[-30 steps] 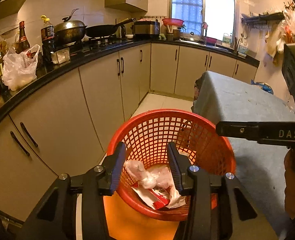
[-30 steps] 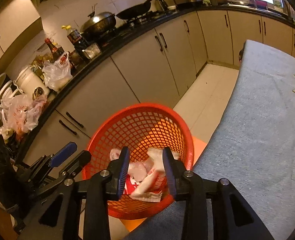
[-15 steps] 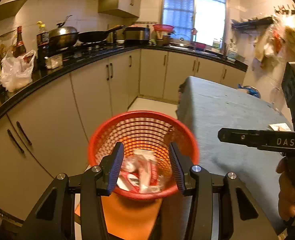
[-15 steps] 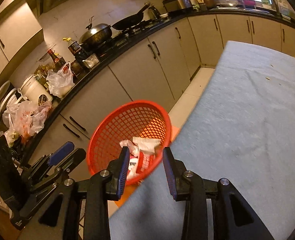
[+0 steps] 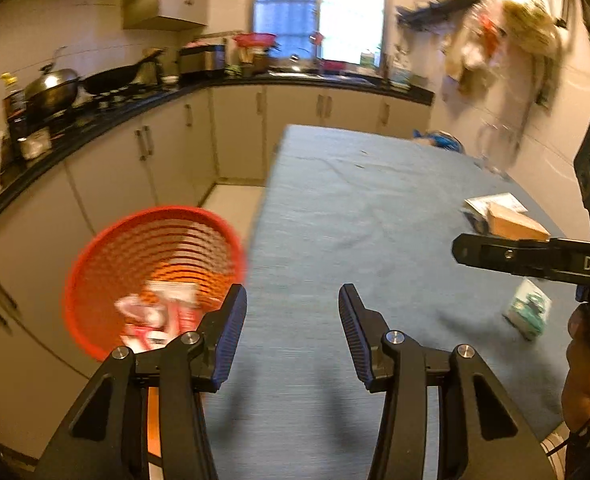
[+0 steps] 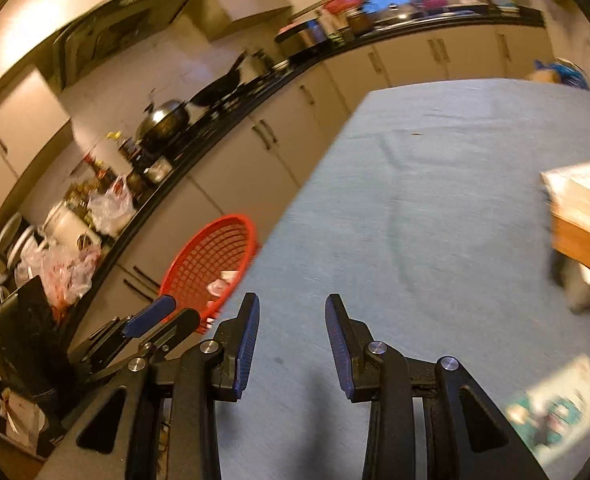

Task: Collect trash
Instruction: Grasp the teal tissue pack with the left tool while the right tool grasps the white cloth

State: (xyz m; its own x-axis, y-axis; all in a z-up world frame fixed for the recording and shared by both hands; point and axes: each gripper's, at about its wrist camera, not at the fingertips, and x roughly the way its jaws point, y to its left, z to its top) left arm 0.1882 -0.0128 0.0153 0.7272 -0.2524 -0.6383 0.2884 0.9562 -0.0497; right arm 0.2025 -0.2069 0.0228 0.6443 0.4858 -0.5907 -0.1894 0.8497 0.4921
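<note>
A red mesh trash basket (image 5: 151, 276) with crumpled wrappers (image 5: 155, 316) inside stands off the table's left edge; it also shows in the right wrist view (image 6: 211, 268). My left gripper (image 5: 293, 302) is open and empty over the blue-grey table (image 5: 355, 220). My right gripper (image 6: 292, 312) is open and empty over the same table. A green-and-white packet (image 5: 529, 312) lies on the table at the right, also low right in the right wrist view (image 6: 555, 408). A cardboard box (image 5: 513, 222) lies further back, by white paper (image 5: 491, 202).
Cabinets and a dark counter (image 5: 95, 120) with a wok, pans and bags run along the left and back. The box (image 6: 587, 216) fills the right wrist view's right edge. The left gripper's body (image 6: 151, 320) shows left of my right gripper.
Both grippers have swung right, away from the basket and over the table. The basket has slid to the left in both views. The packet and box have come into view.
</note>
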